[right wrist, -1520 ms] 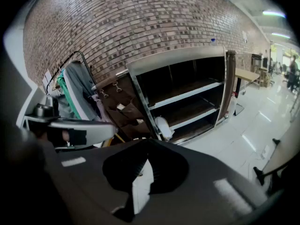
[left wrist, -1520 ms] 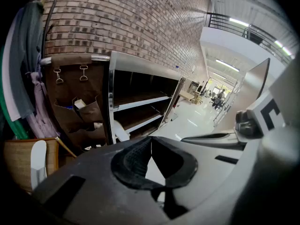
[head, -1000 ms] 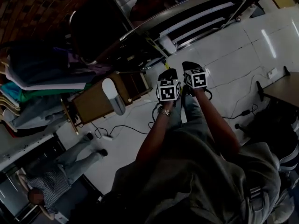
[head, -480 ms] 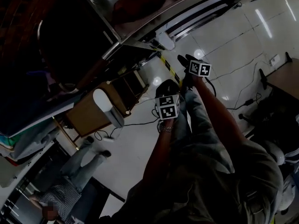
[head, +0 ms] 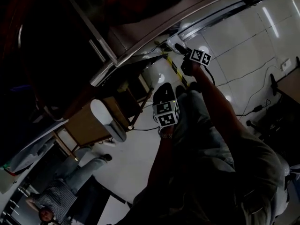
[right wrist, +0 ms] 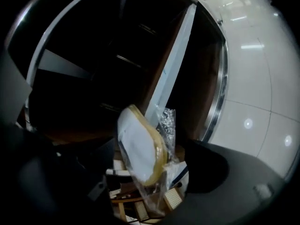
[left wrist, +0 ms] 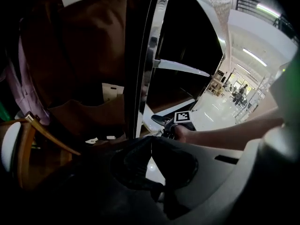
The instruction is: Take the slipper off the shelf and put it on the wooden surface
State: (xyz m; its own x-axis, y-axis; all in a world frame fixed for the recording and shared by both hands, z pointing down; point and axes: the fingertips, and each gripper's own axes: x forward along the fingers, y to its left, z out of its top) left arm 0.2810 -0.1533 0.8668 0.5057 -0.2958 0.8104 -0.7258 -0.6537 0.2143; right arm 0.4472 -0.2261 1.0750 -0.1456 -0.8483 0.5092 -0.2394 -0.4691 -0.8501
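Right gripper rose to dark shelf | jaws opening around bagged slipper | left gripper jaws together

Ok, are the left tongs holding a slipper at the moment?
No, the left tongs are shut tip to tip with nothing between them.
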